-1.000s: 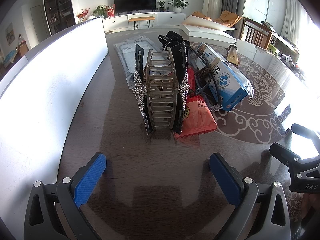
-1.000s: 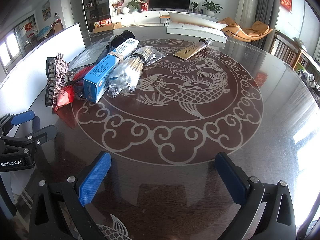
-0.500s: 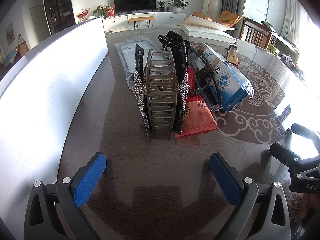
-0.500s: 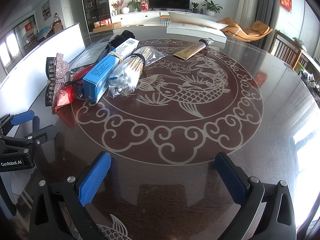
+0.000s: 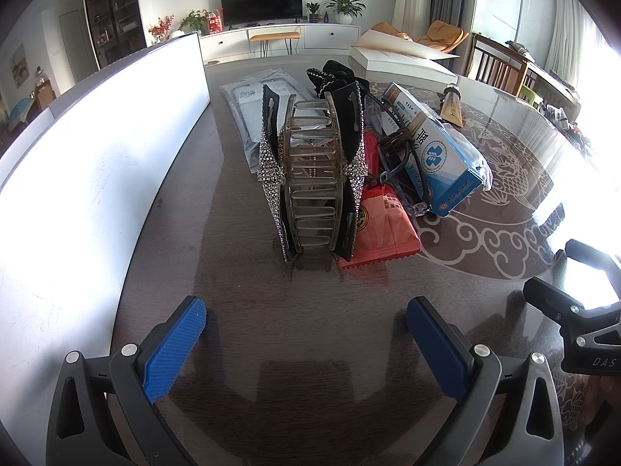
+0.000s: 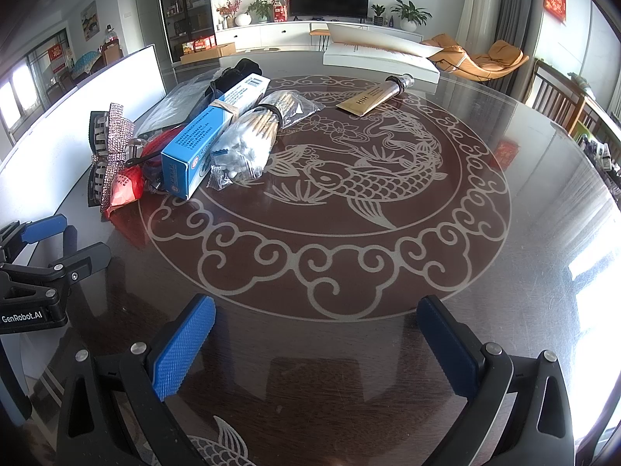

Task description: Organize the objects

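Note:
A rhinestone hair claw clip [image 5: 314,171] stands upright on the dark table, straight ahead of my open, empty left gripper [image 5: 306,310]. Beside it lie a red packet [image 5: 382,229], a blue and white box [image 5: 431,147] and dark cords [image 5: 396,155]. In the right wrist view the clip [image 6: 108,151], red packet [image 6: 126,190], blue box [image 6: 213,132], a bag of cotton swabs [image 6: 252,136] and a gold tube [image 6: 376,95] lie at the far left and middle. My right gripper [image 6: 316,306] is open and empty, well short of them.
A long white box [image 5: 85,178] runs along the table's left side. A clear plastic bag [image 5: 252,101] and black cloth [image 5: 333,73] lie behind the clip. A flat white box [image 6: 380,56] sits at the far edge. The left gripper's body [image 6: 42,272] shows in the right wrist view.

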`<state>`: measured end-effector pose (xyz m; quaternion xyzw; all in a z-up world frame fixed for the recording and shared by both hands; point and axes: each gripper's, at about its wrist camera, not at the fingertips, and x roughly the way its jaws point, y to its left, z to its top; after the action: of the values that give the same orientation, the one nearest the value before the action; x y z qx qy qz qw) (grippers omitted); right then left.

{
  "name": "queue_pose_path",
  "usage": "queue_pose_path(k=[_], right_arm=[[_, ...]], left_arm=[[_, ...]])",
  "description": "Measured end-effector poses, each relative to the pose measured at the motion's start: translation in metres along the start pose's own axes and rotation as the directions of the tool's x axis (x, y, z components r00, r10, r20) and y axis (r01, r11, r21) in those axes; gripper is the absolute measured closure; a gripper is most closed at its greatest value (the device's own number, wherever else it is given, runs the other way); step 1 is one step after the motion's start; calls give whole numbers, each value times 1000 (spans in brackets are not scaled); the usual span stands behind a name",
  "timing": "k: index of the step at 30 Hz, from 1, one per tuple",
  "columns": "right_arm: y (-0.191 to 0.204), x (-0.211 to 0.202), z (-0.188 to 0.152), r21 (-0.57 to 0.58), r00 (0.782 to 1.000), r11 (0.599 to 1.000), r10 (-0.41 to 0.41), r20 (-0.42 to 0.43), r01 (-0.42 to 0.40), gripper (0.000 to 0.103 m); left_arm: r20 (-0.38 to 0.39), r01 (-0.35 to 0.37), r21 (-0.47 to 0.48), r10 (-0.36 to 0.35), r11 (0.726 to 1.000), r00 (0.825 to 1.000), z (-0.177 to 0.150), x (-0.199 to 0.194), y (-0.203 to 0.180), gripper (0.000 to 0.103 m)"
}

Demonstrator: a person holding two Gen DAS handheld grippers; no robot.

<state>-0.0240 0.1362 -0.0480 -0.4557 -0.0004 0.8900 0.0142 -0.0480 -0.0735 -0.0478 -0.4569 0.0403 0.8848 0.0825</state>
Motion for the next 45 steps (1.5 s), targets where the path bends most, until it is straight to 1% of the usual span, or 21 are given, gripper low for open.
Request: queue_pose_path(k=[35, 37, 38, 39, 40, 41, 43, 44, 45], right_arm=[[0, 1, 0, 1, 1000, 1000, 0, 0, 0, 0], [-1, 1, 0, 1, 1000, 1000, 0, 0, 0, 0], [-1, 1, 0, 1, 1000, 1000, 0, 0, 0, 0], [-1, 1, 0, 1, 1000, 1000, 0, 0, 0, 0], [0, 1, 0, 1, 1000, 1000, 0, 0, 0, 0], [-1, 1, 0, 1, 1000, 1000, 0, 0, 0, 0], [0, 1, 0, 1, 1000, 1000, 0, 0, 0, 0], [-1, 1, 0, 1, 1000, 1000, 0, 0, 0, 0], [-1, 1, 0, 1, 1000, 1000, 0, 0, 0, 0]], left_arm=[[0, 1, 1, -1, 1000, 1000, 0, 1, 0, 0], [-16, 3, 8, -3, 1000, 1000, 1, 0, 1, 0], [-51, 5, 8, -4, 1000, 999, 2, 0, 1, 0], [-87, -4, -8, 3, 1000, 996, 3, 0, 3, 0], [-90, -14, -43, 10, 999, 996, 4, -4, 8, 0], [-55, -5, -86, 0, 996, 999, 6, -12, 15, 0], [36, 59, -160, -54, 985, 998, 13, -29, 28, 0], [55, 82, -188, -72, 979, 996, 19, -33, 33, 0], [53, 95, -210, -86, 973, 995, 27, -32, 37, 0]])
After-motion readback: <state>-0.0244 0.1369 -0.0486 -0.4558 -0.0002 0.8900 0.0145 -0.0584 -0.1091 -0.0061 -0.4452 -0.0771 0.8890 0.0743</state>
